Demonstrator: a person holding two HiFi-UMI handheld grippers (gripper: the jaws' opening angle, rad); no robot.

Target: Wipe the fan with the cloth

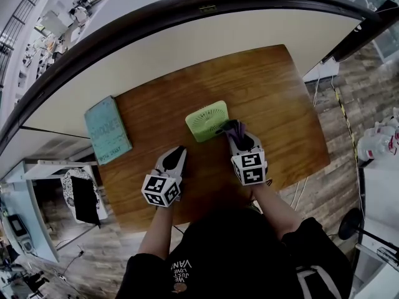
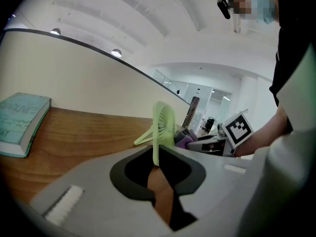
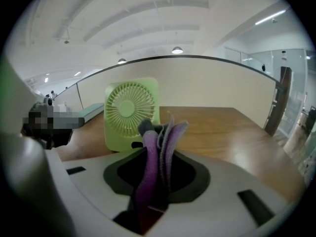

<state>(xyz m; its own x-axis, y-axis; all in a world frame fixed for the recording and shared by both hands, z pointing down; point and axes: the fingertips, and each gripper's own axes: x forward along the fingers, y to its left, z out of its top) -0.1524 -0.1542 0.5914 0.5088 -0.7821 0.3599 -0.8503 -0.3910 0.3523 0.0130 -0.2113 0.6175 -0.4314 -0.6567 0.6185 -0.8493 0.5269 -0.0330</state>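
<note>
Remotely, I hold the right tool [image 1: 235,133] clenched on a purple cloth [image 3: 165,138], whose folds stand up out of the jaws and reach the lower front of the fan [image 1: 207,121]. From the right gripper view the cloth's tips overlap the grille's bottom edge, though I cannot tell whether they actually touch it. The small light-green fan stands upright near the middle of the wooden tabletop [image 1: 280,98], propped on a slanted leg behind it, its round grille facing the right tool.

My left tool [image 1: 177,152] sits nearer the front edge, to the left of the fan and clear of it. Its jaws are slightly parted with only bare wood showing through the narrow gap, so it grips nothing. It points toward the fan, which it sees edge-on.

A teal book [image 1: 107,130] lies flat at the tabletop's far left, well apart from the fan and both tools. Behind the tabletop runs a curved cream wall [image 1: 112,61] with a dark top rail.
</note>
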